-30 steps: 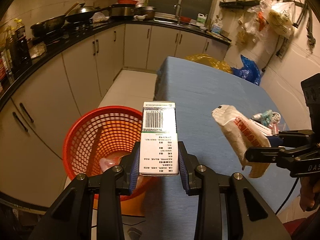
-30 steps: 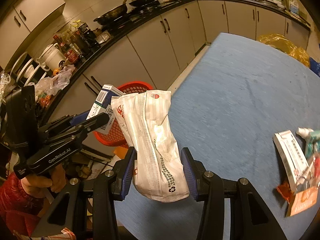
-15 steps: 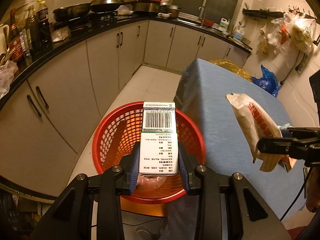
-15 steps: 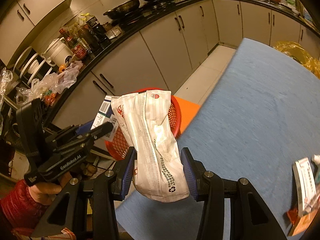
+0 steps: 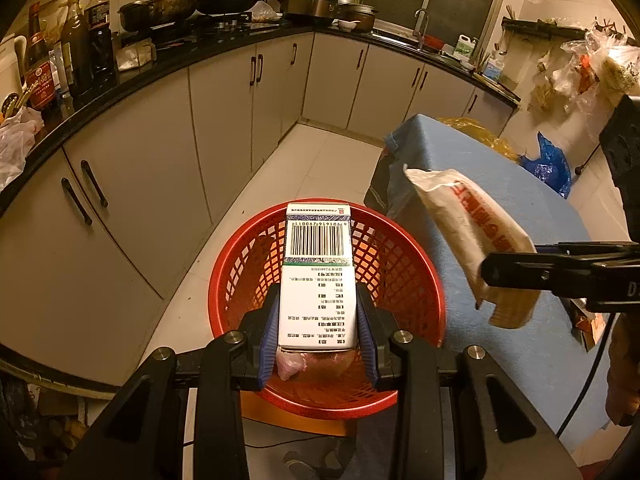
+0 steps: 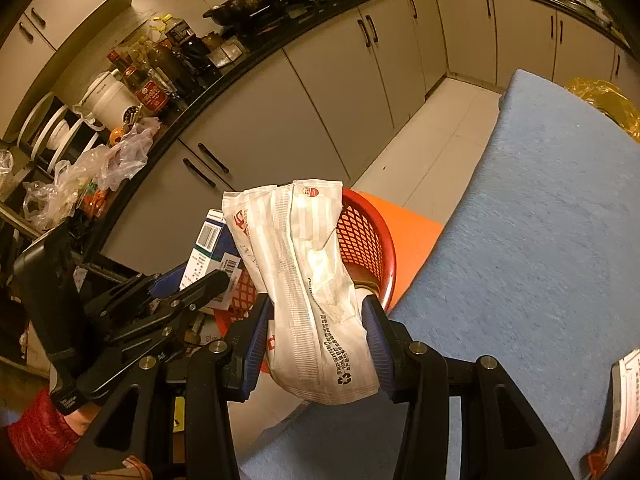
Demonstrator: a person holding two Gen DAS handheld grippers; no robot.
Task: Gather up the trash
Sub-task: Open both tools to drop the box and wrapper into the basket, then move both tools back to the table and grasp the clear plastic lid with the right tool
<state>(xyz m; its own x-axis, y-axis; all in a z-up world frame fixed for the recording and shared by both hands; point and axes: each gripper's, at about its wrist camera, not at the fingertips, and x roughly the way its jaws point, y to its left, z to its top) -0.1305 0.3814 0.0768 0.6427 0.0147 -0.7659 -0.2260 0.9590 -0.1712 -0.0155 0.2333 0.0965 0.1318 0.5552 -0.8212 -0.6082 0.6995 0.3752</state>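
L fingers (image 5: 269,332) clamp flat carton (image 5: 318,276); R gripper (image 6: 318,344) pinches crinkly pouch (image 6: 308,280).

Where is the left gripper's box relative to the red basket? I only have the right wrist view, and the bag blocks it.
Observer: In the left wrist view the box, clamped in the left gripper, is held over the red basket's opening.
Operator: Anything in the basket already?
Observer: Yes, something pinkish lies at the bottom, just below the box. I cannot tell what it is.
Operator: And my bag?
Observer: The white bag in the right gripper shows off to the side of the basket, with the blue table behind it. From this angle it is not over the opening.
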